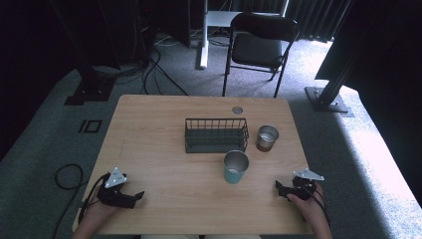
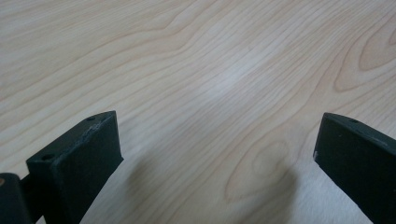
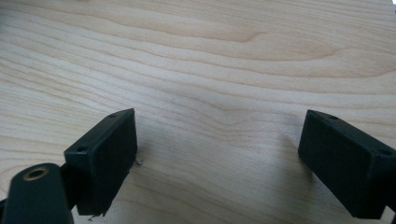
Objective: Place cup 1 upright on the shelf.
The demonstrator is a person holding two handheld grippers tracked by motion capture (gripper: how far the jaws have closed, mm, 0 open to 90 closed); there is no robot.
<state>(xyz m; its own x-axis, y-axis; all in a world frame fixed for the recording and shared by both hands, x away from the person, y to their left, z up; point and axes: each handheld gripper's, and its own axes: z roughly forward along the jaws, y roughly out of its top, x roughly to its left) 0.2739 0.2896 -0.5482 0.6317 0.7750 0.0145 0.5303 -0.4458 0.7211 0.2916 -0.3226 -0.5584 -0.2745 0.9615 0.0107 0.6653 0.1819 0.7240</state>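
Note:
My left gripper (image 1: 138,196) rests near the table's front left corner, a hand behind it, its jaws pointing right. In the left gripper view its jaws (image 2: 217,137) stand wide apart over bare wood, with nothing between them. My right gripper (image 1: 279,187) sits near the front right corner and points left. Its jaws (image 3: 219,135) are also open over bare wood. A teal metal cup (image 1: 235,167) stands upright in the middle, between the two grippers and farther back. Behind it are a dark wire basket (image 1: 216,135) and, to its right, a brownish metal cup (image 1: 267,138).
The light wooden table (image 1: 164,149) has a small round grommet (image 1: 237,109) near its far edge. A black folding chair (image 1: 259,45) stands beyond the table. Cables lie on the grey carpet at the left, and dark stand bases sit on both sides.

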